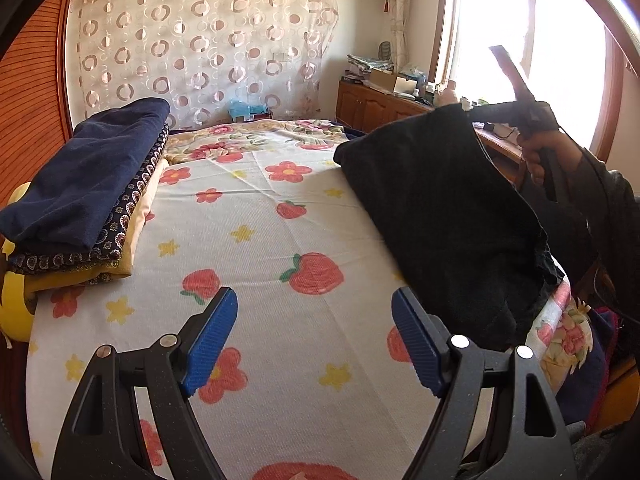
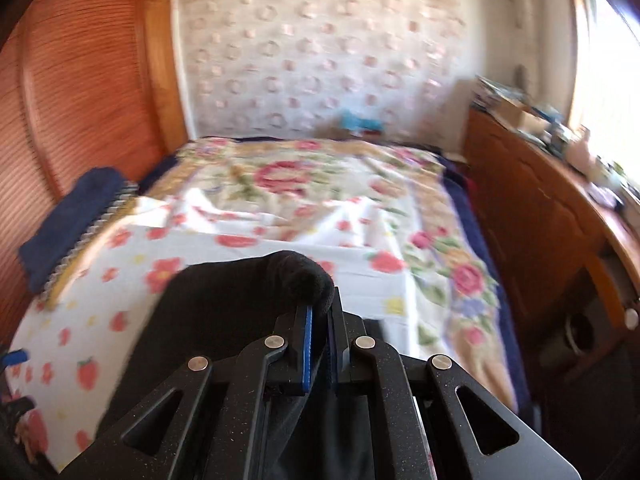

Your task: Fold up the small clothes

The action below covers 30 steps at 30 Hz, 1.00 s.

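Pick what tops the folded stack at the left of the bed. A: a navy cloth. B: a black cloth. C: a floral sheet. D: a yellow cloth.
A: the navy cloth lies on top of the stack, over patterned and yellow layers; the black cloth hangs at the right.

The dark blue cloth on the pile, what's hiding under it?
Under the navy folded garment lie a dark patterned cloth and a yellow one, stacked on the bed sheet. Only their edges show; the rest is covered.
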Each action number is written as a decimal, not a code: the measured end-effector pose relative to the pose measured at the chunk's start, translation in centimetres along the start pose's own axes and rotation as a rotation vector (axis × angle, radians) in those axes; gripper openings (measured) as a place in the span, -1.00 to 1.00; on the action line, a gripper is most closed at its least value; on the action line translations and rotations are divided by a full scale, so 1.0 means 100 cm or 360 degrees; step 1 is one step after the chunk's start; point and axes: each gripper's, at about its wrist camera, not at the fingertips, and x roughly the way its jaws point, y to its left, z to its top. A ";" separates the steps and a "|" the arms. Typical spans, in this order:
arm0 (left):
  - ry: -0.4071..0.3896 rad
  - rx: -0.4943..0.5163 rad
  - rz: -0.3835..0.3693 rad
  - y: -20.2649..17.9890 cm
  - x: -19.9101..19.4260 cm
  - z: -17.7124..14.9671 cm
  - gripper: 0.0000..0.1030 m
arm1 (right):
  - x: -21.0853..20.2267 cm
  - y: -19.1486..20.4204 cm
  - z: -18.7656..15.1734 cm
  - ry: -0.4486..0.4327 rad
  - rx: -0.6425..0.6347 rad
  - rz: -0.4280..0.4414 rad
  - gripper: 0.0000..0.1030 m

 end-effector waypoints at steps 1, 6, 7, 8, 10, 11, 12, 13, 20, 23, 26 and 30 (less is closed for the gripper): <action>0.0003 0.0003 -0.0002 -0.001 0.000 -0.001 0.56 | 0.008 -0.006 -0.002 0.0036 0.0033 -0.0057 -0.89; 0.0015 0.0020 -0.0010 -0.004 0.001 -0.001 0.56 | 0.026 -0.005 -0.018 0.0119 0.0052 -0.0170 -0.60; 0.0018 0.0022 -0.0012 -0.005 0.002 -0.001 0.56 | 0.028 0.001 -0.016 0.0122 0.0041 -0.0189 -0.56; 0.0021 0.0025 -0.0015 -0.006 0.002 -0.001 0.56 | 0.024 0.007 -0.015 0.0108 0.0031 -0.0191 -0.53; 0.0022 0.0031 -0.0029 -0.009 0.003 0.000 0.56 | 0.009 0.021 -0.018 0.0071 -0.0007 -0.0171 -0.46; 0.0023 0.0037 -0.0041 -0.012 0.004 0.001 0.56 | 0.000 0.025 -0.020 0.0054 -0.0031 -0.0160 -0.39; 0.0027 0.0042 -0.0049 -0.014 0.004 0.002 0.56 | -0.008 0.030 -0.028 0.0042 -0.0053 -0.0144 -0.36; 0.0029 0.0048 -0.0059 -0.017 0.005 0.003 0.56 | -0.018 0.037 -0.035 0.0027 -0.0073 -0.0131 -0.32; 0.0049 0.0126 -0.0147 -0.044 0.012 0.010 0.56 | -0.088 0.044 -0.122 -0.0043 -0.0094 -0.0013 -0.16; 0.0063 0.0187 -0.0169 -0.060 0.023 0.018 0.56 | -0.105 0.046 -0.151 -0.0048 -0.0097 0.0003 -0.16; 0.0080 0.0228 -0.0192 -0.074 0.034 0.026 0.56 | -0.120 0.043 -0.171 -0.0048 -0.0100 -0.0028 -0.16; 0.0101 0.0244 -0.0196 -0.085 0.043 0.024 0.56 | -0.131 0.050 -0.185 -0.0011 -0.0054 0.0028 -0.16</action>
